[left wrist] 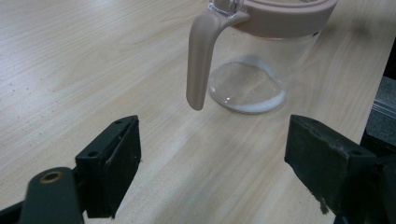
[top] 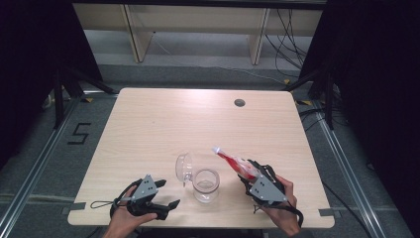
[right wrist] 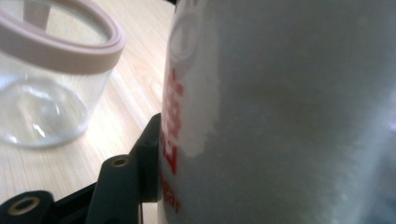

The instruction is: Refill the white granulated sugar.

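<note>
Right gripper (top: 252, 174) is clamped on a sugar bag (top: 236, 162), clear plastic with red print and white granules. The bag's long axis slants up and away to the left, its top end above the tabletop (top: 198, 119) beyond the glass jar (top: 206, 185). The jar stands upright just left of this gripper, mouth open, pink rim; its hinged lid (top: 183, 166) is thrown back on the far left side. Thin white layer on the jar floor. Left gripper (top: 166, 196) rests on the near edge, jaws spread wide, nothing between them, jar handle (left wrist: 201, 56) just ahead. Judgement: pouring turns on bringing the bag's top over the jar mouth; right hand is nearer.
</note>
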A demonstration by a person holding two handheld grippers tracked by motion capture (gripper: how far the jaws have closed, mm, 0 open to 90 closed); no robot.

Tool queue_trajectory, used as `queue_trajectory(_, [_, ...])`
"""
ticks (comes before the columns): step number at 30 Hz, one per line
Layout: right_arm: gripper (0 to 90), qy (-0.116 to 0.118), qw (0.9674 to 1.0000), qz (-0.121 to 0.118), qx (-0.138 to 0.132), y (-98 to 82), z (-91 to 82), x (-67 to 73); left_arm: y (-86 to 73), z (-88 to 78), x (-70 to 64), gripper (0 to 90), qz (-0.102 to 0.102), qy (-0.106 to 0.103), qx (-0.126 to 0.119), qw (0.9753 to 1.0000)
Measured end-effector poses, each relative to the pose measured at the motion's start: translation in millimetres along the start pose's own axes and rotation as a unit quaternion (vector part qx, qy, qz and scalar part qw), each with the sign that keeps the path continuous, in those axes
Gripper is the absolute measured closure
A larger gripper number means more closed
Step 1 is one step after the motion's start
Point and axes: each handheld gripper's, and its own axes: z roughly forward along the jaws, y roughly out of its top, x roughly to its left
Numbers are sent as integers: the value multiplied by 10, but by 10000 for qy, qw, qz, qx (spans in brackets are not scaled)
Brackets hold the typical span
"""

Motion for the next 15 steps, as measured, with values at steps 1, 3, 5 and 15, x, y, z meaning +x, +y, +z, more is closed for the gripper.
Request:
queue_trajectory(1, [471, -47, 9997, -229, 33, 15, -18, 7, 0, 1, 0, 182, -2, -4, -3, 10000])
queue_trajectory(3, [472, -92, 9986, -506, 129, 46, -54, 47, 2, 1, 7, 182, 46, 0, 8, 10000])
queue_trajectory(5, [472, -137, 9953, -932, 217, 81, -72, 85, 1, -1, 11, 182, 33, 25, 11, 10000])
queue_trajectory(15, [474, -328, 9838, -1726, 365, 179, -158, 175, 6, -4, 29, 182, 134, 12, 2, 9999])
